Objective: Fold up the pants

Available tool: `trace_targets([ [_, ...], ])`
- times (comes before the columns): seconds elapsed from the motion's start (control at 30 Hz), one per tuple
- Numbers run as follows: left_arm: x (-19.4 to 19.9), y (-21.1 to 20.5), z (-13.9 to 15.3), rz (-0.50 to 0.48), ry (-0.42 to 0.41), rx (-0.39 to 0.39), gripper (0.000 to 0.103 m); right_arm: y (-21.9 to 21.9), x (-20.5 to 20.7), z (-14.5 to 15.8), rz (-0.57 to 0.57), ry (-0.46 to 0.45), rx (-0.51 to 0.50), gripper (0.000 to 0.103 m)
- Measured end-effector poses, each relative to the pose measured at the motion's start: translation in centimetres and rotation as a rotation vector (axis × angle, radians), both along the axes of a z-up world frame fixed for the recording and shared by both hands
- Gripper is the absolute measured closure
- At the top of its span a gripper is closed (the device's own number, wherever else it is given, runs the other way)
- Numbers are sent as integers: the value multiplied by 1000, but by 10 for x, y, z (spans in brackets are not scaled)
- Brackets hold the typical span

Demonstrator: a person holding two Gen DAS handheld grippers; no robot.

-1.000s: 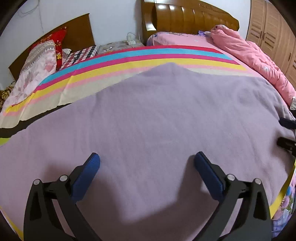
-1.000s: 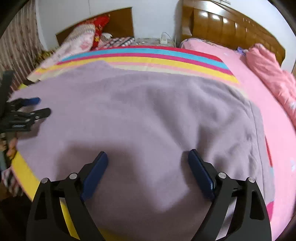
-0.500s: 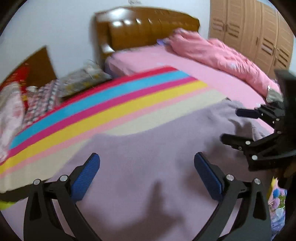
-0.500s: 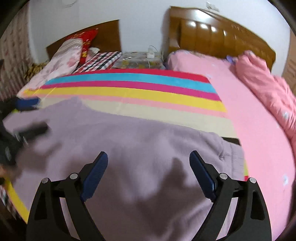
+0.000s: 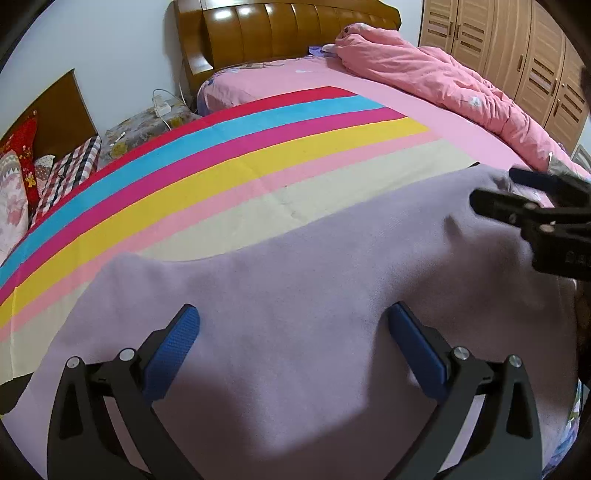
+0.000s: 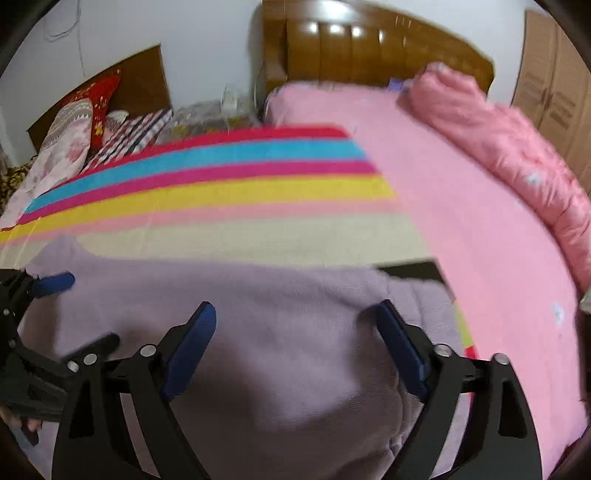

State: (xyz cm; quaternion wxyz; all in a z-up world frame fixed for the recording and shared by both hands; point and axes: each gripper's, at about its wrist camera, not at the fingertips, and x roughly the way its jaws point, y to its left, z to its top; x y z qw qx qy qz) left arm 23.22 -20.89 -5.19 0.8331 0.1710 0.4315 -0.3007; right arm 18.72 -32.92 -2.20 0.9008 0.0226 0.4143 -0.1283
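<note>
Right now your left gripper [image 5: 291,328] and your right gripper [image 6: 295,325] both hang spread wide, blue pads pinching nothing, just above the soft lilac knit pants [image 5: 295,280] lying flat on the rainbow-striped bedsheet [image 5: 221,155].

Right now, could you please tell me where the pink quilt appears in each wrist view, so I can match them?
Left wrist: the pink quilt is bunched at upper right, running from the headboard down the right edge.
Right wrist: the quilt is also at upper right, blurred, along the bed's right side.
Shared landmark: the wooden headboard at top centre.
</note>
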Motion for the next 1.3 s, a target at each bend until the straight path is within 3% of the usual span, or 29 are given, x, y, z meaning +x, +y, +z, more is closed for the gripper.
trace_targets([
  [0.17,-1,1,0,0,0,0,1,24,20,-9,174,77,-73,15],
  [0.23,-1,0,0,0,-1,0,1,16,26,-23,141,120,-65,15],
  [0.43,-1,1,0,-2,0,0,1,-10,23,-29,50,71,47,14],
  [1.0,2,4,1,-5,5,-6,1,-14,30,-29,38,79,62,11],
  [1.17,-1,16,7,-66,41,-16,2,-9,31,-28,59,104,36,5],
  [1.2,-4,25,11,-70,53,-32,2,-6,30,-26,51,113,22,5],
  [1.3,-21,89,35,-100,75,-187,2,15,17,-9,18,103,2,5],
])
